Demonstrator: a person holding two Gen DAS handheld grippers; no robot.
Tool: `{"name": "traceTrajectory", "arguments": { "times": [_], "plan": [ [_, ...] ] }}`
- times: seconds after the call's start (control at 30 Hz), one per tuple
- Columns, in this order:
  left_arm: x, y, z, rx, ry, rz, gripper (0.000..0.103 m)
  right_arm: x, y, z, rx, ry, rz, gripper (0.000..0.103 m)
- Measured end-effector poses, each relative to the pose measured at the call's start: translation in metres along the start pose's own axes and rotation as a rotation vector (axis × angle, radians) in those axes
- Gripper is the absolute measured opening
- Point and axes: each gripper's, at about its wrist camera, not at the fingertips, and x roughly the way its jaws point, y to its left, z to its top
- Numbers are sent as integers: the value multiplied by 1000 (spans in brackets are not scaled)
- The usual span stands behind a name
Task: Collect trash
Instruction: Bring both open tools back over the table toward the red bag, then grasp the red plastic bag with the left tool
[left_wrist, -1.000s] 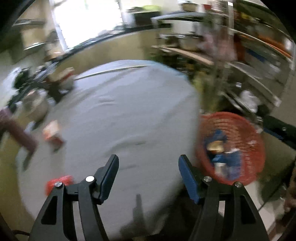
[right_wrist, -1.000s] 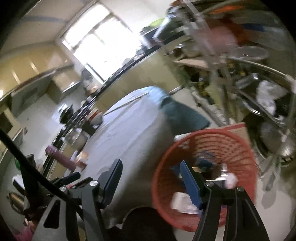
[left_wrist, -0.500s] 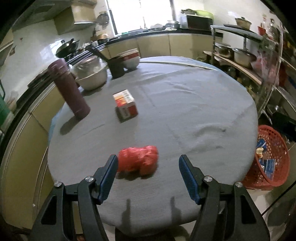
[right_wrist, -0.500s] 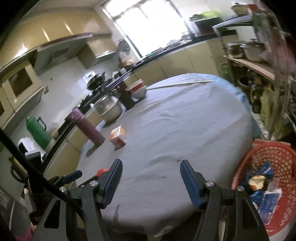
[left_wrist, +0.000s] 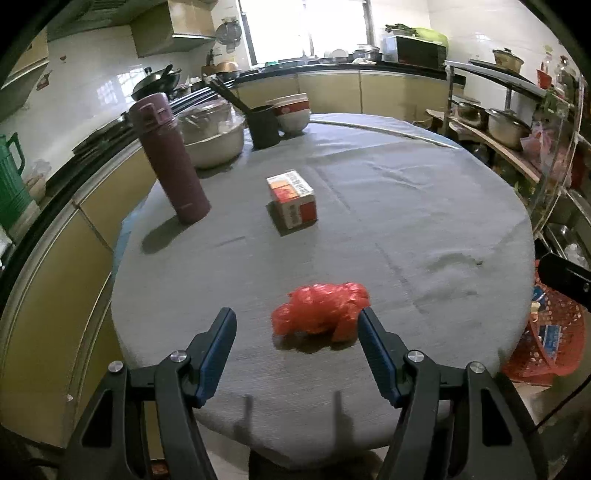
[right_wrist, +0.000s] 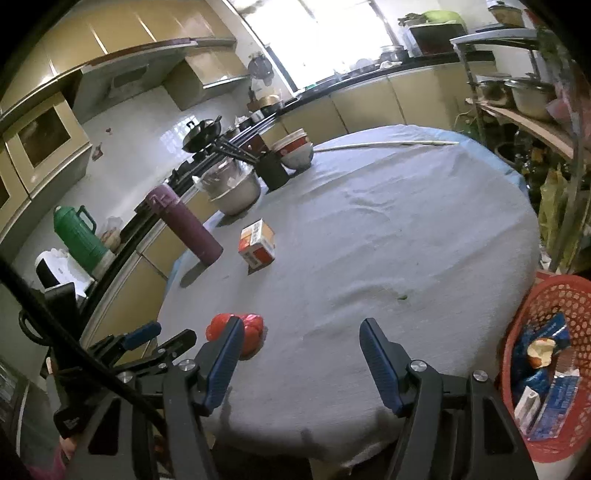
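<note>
Both grippers swing from red basket (right_wrist: 546, 369) back to table (left_wrist: 406, 206). Left gripper (left_wrist: 295, 347) open, empty, lined up on crumpled red bag (left_wrist: 319, 312) near table edge (likely next pickup). Right gripper (right_wrist: 301, 354) open, idle.

Matt grey cloth tablecloth (left_wrist: 388, 206), crinkled glossy red plastic bag (left_wrist: 321, 312), perforated plastic basket (right_wrist: 554, 295)
</note>
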Motion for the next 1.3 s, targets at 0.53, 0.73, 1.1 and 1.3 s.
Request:
{"name": "traceTrajectory", "arguments": {
  "times": [0.53, 0.73, 1.1, 1.3],
  "plan": [
    [-2, 20, -4, -35, 7, 25, 69, 16, 17, -7, -27, 45, 27, 69],
    [-1, 19, -4, -34, 11, 25, 69, 16, 16, -11, -20, 55, 31, 69],
    [5, 23, -7, -44, 32, 19, 71, 24, 11, -23, -17, 100, 51, 69],
    [18, 39, -7, -87, 70, -24, 71, 31, 2, -27, 4, 125, 58, 69]
  ]
}}
